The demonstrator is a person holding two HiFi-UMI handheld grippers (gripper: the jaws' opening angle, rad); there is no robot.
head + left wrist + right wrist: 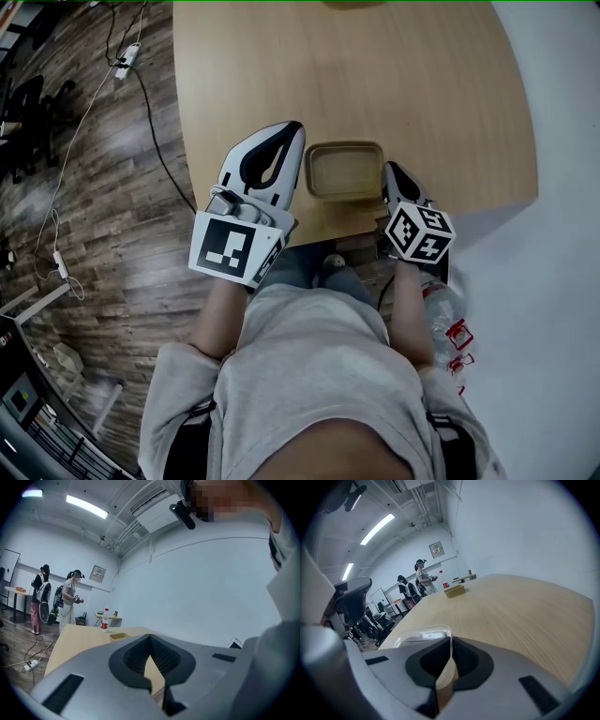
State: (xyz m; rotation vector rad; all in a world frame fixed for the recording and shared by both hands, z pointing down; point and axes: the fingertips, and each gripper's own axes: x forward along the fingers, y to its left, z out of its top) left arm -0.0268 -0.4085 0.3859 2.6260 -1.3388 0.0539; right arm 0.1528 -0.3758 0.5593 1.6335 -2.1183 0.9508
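Our left hand-held gripper and right hand-held gripper, both pressed together, flank the clear container mid-frame on the surface.

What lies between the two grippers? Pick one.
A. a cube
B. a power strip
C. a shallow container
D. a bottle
C: the head view shows a shallow container at the table's near edge, with the left gripper on one side and the right gripper on the other.
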